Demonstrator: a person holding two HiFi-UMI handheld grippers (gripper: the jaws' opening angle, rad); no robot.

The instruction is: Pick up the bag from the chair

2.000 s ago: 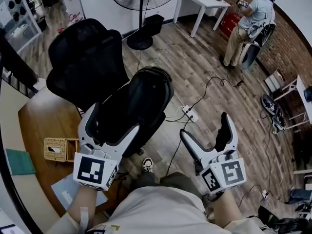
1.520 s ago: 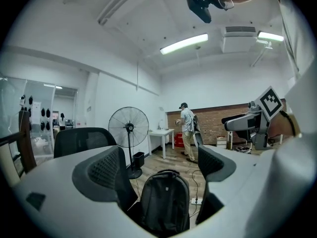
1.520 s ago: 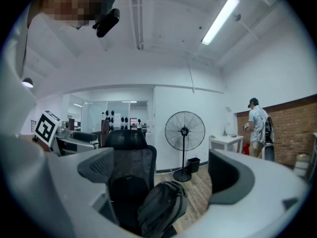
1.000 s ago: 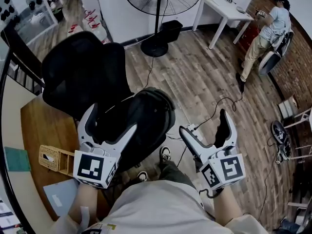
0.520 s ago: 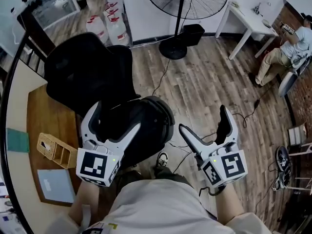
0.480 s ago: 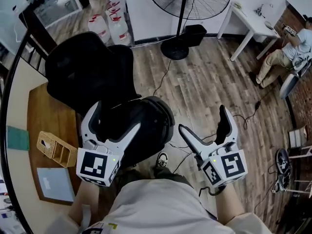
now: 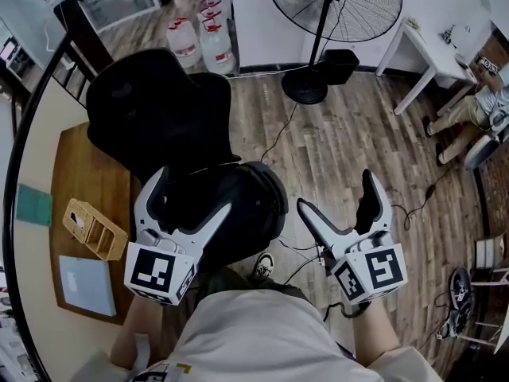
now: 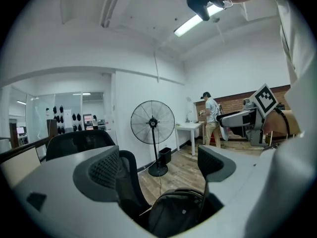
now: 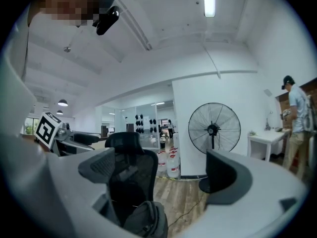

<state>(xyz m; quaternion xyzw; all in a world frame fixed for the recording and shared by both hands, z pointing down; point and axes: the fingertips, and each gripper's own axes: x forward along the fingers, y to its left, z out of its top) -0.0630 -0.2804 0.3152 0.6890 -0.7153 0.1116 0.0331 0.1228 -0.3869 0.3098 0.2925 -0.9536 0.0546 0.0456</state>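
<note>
A black backpack lies on the seat of a black office chair. In the head view my left gripper hangs open just above the bag, nothing between its jaws. My right gripper is open too, over the wooden floor to the right of the chair. The left gripper view shows the bag low between the open jaws, with the chair back at left. In the right gripper view the bag and chair sit left of centre, below the open gripper.
A standing fan and a black bin stand by the far wall, with water jugs to their left. Cables trail over the floor. A wooden desk holds a wicker basket. A person sits far right by a white table.
The view has swung round so the fan and chair shifted rightward in frame. Both grippers stay open and keep the same stance over the bag and the floor.
</note>
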